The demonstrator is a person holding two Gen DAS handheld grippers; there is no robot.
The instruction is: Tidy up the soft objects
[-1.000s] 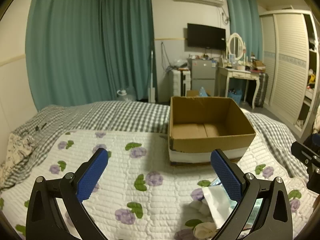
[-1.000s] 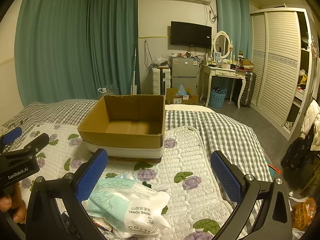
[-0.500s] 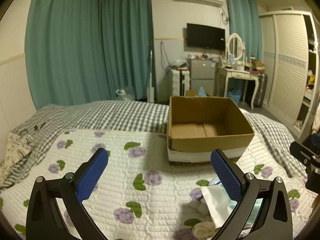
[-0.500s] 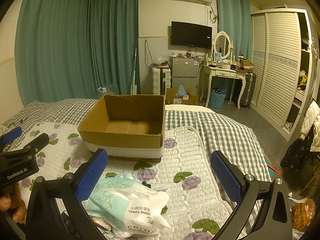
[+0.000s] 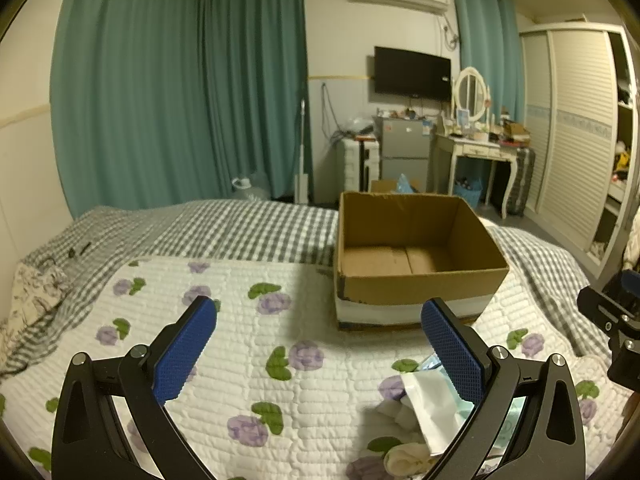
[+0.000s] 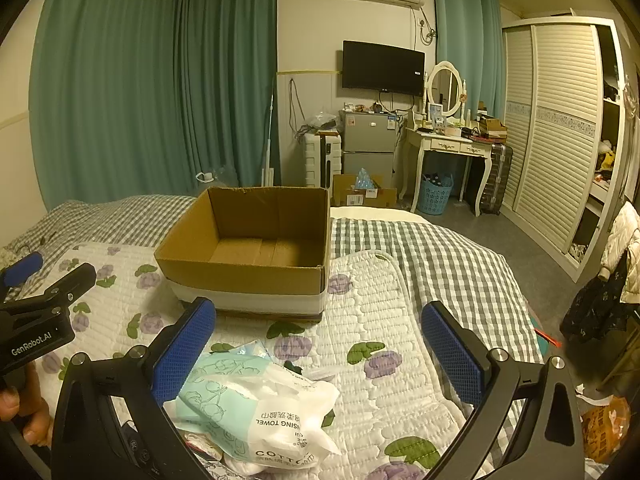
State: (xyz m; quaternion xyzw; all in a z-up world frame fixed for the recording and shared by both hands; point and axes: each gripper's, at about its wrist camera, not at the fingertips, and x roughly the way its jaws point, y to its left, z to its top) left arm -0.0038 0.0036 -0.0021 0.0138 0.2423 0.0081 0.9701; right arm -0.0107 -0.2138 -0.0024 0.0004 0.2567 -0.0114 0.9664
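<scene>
Right wrist view: right gripper (image 6: 319, 344) hangs spread wide over the towel pack (image 6: 256, 412); left gripper (image 5: 319, 346) likewise released.

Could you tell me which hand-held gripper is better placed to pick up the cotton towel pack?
Right. The right hand-held gripper is open with the cotton towel pack just ahead, by its left finger; the left hand-held gripper faces mostly bare quilt.

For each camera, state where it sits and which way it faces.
Left wrist: rides the left hand-held gripper, looking across the quilt at the box; right hand-held gripper at the right edge.
Right wrist: rides the right hand-held gripper, over the towel pack, facing the box; left hand-held gripper and a hand at left.
Shared: box, quilt, pack, TV.
</scene>
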